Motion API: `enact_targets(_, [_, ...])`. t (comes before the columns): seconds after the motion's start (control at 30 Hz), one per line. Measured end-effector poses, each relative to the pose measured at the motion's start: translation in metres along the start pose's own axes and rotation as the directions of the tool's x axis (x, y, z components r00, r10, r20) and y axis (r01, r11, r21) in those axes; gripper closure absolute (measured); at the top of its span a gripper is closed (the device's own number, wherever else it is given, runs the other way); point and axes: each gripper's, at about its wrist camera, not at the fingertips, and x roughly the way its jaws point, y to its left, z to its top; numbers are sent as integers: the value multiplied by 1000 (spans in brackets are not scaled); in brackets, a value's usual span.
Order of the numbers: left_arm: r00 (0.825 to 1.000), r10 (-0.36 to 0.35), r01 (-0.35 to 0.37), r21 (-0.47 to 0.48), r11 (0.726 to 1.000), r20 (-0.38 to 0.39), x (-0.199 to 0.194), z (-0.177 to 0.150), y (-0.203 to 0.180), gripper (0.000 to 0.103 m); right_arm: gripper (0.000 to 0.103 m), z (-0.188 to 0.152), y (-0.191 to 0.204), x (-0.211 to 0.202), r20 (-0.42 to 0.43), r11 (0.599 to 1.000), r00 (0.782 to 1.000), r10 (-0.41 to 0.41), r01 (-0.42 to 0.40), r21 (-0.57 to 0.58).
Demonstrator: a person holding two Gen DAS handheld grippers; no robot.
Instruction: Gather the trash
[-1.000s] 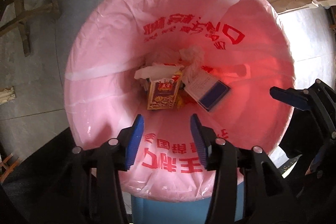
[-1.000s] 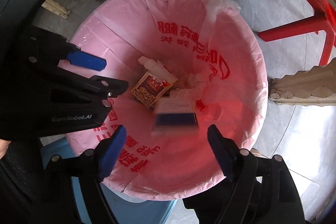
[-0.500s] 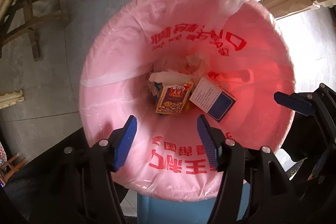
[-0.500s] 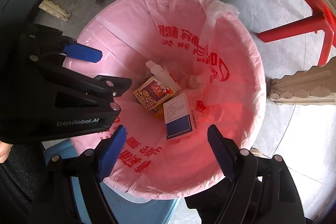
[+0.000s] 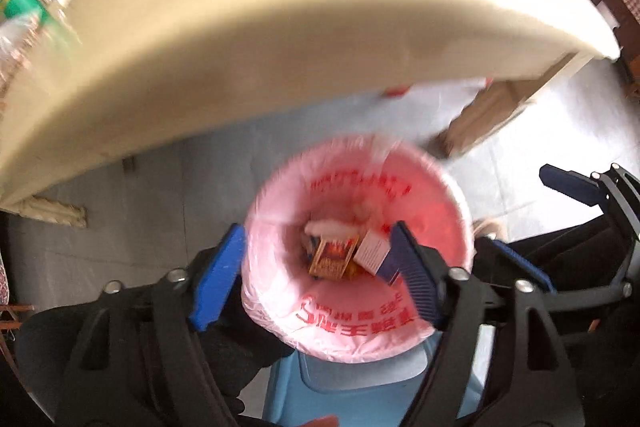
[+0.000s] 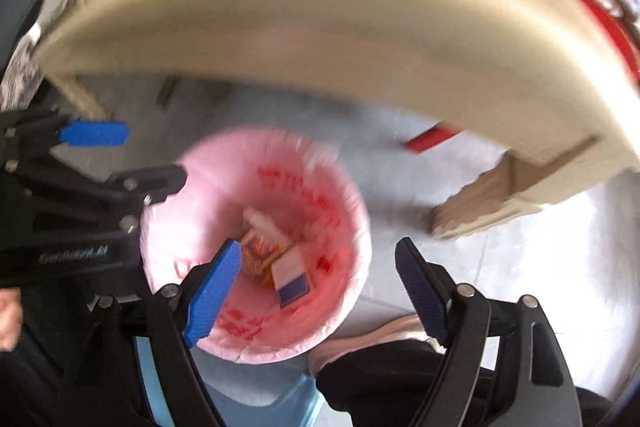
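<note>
Two empty grippers, your left gripper [image 5: 316, 279] opening and right gripper [image 6: 318, 291] wide, hang over the pink-lined trash bin [image 5: 452, 223] at lower middle, so you could bump the cream table edge [image 5: 280, 47] above.

One bin, lined with one pink bag [image 5: 280, 267]. Inside lie two small boxes: one orange-and-red box [image 5: 332, 259] and one white-and-blue box [image 6: 292, 277], plus at least one crumpled white scrap [image 5: 326, 227]; blur hides any further count. One table [image 5: 280, 27] above. Two grippers: left gripper [image 5: 316, 271], right gripper [image 6: 316, 287]
</note>
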Motion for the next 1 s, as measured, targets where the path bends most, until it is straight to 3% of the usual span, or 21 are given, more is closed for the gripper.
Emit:
enact_targets(0.1, [994,31,-31,-1,1000,104,-39,3,-8,25,20,5,0,-42,101,998,993,-63,62,14])
enact_targets(0.23, [982,44,-39,-34,999,183,-78,5,-13,23,18,12,0,-84,192,992,974,-124,121,30])
enact_targets(0.37, [960,88,-68,-84,994,267,-116,4,-12,18,13,14,-3,-126,265,985,949,-171,155,81])
enact_targets(0.57, [928,110,-59,-149,987,357,-164,0,-8,16,7,14,1,-184,383,962,884,-269,230,144])
enact_targets(0.73, [893,159,-94,-171,981,421,-194,-10,-13,14,7,6,-8,-222,459,950,838,-294,203,237])
enact_targets(1.0, [861,183,-90,-211,973,475,-222,-18,-13,14,7,-2,-7,-267,551,941,772,-316,181,285])
